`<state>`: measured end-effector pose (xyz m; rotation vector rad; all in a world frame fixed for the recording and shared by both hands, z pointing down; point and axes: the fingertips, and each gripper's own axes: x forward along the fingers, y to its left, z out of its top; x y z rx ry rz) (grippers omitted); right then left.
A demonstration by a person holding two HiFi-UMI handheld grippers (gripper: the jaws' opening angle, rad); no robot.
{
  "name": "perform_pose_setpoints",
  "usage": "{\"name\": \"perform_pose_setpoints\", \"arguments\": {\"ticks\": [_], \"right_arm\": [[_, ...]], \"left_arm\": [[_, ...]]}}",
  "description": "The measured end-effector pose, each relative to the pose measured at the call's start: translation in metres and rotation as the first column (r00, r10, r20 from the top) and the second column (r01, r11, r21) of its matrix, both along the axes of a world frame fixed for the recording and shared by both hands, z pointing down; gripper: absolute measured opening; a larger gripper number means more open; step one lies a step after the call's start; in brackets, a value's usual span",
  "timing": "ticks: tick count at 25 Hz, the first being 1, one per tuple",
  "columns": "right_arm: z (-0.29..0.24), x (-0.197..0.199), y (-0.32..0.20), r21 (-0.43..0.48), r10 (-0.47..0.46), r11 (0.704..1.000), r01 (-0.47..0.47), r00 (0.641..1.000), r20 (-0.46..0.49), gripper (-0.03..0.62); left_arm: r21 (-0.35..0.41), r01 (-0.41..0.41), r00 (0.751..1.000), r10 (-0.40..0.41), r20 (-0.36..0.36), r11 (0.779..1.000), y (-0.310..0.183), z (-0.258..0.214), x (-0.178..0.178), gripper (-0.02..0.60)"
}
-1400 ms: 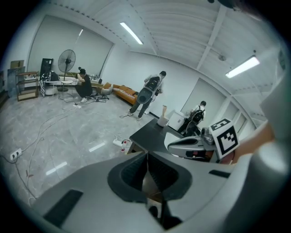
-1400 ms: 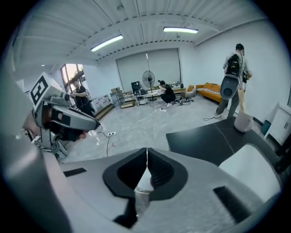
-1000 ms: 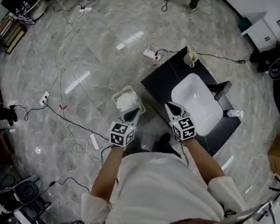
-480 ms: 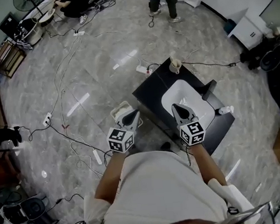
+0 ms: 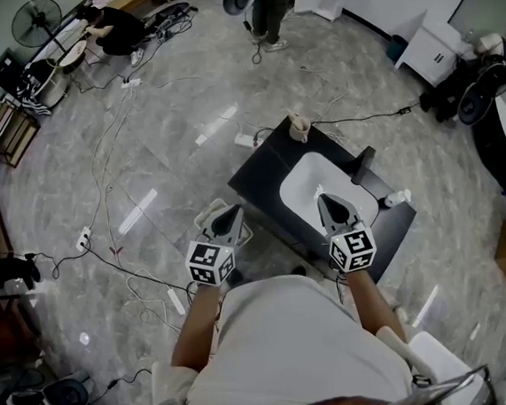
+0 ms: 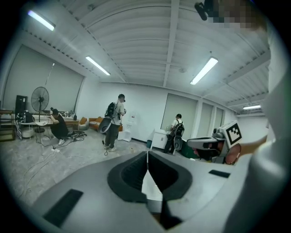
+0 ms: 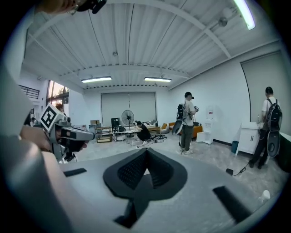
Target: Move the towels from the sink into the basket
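Head view, from above: a person [image 5: 293,345] in a white shirt with a grey moulded gripper in each hand, a black-and-white marker cube at the back of each. Left gripper [image 5: 235,210] over a small pale basket [image 5: 201,218] with rounded corners, standing on the glossy grey stone-patterned floor [image 5: 171,89] just beside a matt black rectangular surface [image 5: 263,165]. Right gripper [image 5: 325,200] over the near rim of the smooth white oval sink [image 5: 309,183] sunk into that surface. Black angular faucet [image 5: 362,164] at the sink's right side, pale cup [image 5: 298,127] on the far corner, small white bottle [image 5: 398,198] at the right edge, white power strip [image 5: 245,139] on the floor by the far side. Towels not to be told from the basket's pale inside, largely covered by the left gripper.

Left gripper view: jaws closed tip to tip, ribbed black pads on smooth grey plastic, nothing gripped; a pale wedge showing lower down behind the pads. Beyond, a ribbed white ceiling with strip lights, a pedestal fan [image 6: 40,98], a standing bystander [image 6: 116,123] with a backpack, a white cabinet [image 6: 159,139], the right gripper at the right edge.

Right gripper view: jaws likewise closed and bare, black ribbed pads meeting in a point. Left gripper at the left, marker cube uppermost; the round fan far off across the same shiny floor.
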<state>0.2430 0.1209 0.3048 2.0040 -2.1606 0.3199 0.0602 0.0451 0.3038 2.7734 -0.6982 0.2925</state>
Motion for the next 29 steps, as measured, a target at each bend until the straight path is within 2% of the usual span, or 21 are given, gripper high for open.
{"name": "perform_pose_setpoints", "arguments": {"ticks": [16,29], "right_arm": [[-0.021,0.009,0.008,0.066,0.012,0.998,-0.011,1.000,-0.018,-0.005],[-0.021,0.009,0.011,0.071,0.018,0.997,-0.016,1.000,-0.026,-0.005]], "left_arm": [[0.007,0.002,1.000,-0.002,-0.017,1.000,0.002,-0.007,0.011,0.009],[0.007,-0.002,1.000,0.002,-0.021,1.000,0.002,-0.004,0.012,0.009]]}}
